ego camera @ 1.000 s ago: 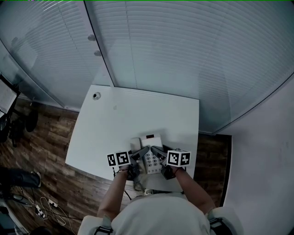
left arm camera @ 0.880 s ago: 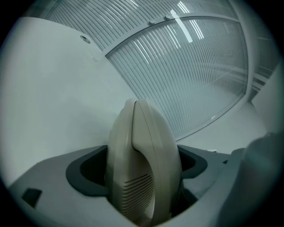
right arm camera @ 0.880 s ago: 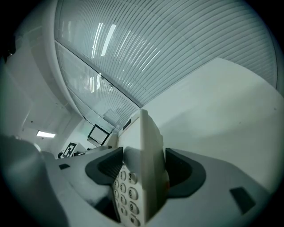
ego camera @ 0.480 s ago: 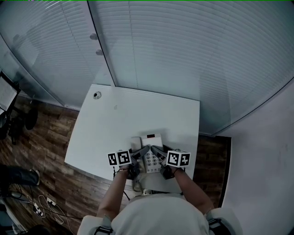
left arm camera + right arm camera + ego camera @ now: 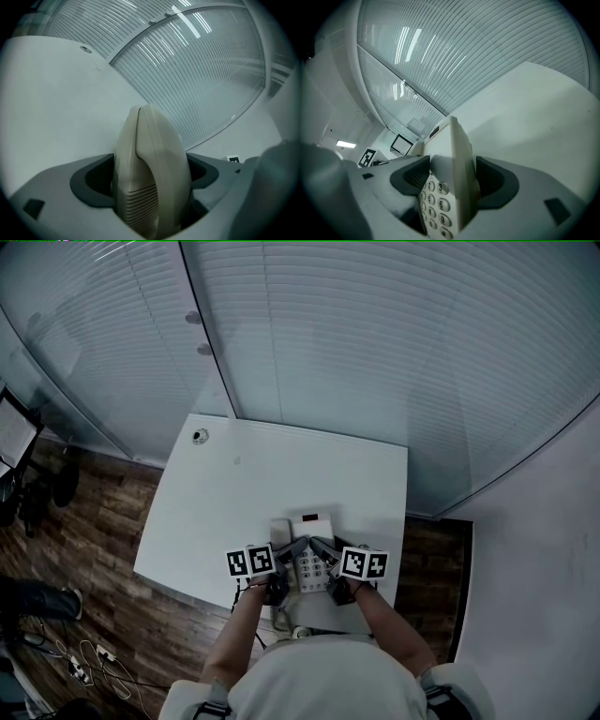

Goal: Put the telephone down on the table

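Left tongs [image 5: 152, 185] clamp handset [image 5: 157, 145]; right tongs [image 5: 450, 185] clamp telephone base [image 5: 457, 147].

Right gripper [image 5: 450, 180] has its dark jaws clamped on the telephone [image 5: 451, 150], one pad on each side of the pale body. The keypad [image 5: 435, 202] faces left, digits showing. The white table [image 5: 534, 122] spreads to the right. Slatted blinds [image 5: 464, 51] fill the far side, and a square marker [image 5: 368, 157] sits low left.

Blinds [image 5: 394, 362]: hung across the far wall.
Wood floor [image 5: 84, 521]: seen at left and right.
Cables [image 5: 91, 667]: strewn near left.
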`<state>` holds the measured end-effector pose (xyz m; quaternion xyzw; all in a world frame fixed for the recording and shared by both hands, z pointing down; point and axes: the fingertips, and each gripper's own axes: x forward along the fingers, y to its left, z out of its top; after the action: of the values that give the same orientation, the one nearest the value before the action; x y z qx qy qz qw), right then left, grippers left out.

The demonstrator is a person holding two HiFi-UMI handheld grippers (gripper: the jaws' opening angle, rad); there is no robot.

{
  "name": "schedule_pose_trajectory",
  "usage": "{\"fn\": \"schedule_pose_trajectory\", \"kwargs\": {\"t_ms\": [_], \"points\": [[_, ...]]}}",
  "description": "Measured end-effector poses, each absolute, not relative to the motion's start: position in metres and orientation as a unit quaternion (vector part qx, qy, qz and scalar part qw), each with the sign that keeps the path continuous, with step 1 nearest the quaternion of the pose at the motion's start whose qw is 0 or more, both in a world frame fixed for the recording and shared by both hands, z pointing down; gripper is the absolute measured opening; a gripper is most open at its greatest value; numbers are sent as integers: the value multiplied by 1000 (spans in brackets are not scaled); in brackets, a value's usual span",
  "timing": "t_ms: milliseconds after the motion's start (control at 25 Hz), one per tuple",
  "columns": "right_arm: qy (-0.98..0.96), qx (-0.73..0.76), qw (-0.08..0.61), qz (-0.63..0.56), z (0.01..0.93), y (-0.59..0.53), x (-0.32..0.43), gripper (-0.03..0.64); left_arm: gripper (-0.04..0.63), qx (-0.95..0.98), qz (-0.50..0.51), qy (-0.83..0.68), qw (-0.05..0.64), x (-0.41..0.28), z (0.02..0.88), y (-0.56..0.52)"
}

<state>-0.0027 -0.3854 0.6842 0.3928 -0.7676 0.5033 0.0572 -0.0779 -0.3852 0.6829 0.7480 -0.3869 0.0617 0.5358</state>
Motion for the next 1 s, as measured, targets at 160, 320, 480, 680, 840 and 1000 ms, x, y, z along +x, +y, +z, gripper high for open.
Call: {"fn": "schedule_pose_trajectory", "kwargs": {"t_ms": [160, 320, 480, 680, 840, 1000], "points": [[-761, 401, 59, 506, 688, -385, 0, 307, 433, 743, 92, -403, 527, -77, 687, -385], [-763, 406, 64, 498, 688, -386, 0, 307, 433, 735, 93, -416, 527, -79, 688, -387], [-762, 413, 69, 494, 689, -386, 0, 307, 433, 732, 103, -427, 522, -79, 689, -386], [-759, 420, 76, 492, 690, -386, 0, 307, 433, 721, 115, -456, 510, -82, 691, -385], [-758, 422, 75, 491, 692, -386, 1, 307, 433, 717, 116, -471, 501, -87, 691, -381], [-759, 416, 70, 496, 690, -384, 3, 307, 433, 726, 96, -461, 501, -87, 686, -376]]}}
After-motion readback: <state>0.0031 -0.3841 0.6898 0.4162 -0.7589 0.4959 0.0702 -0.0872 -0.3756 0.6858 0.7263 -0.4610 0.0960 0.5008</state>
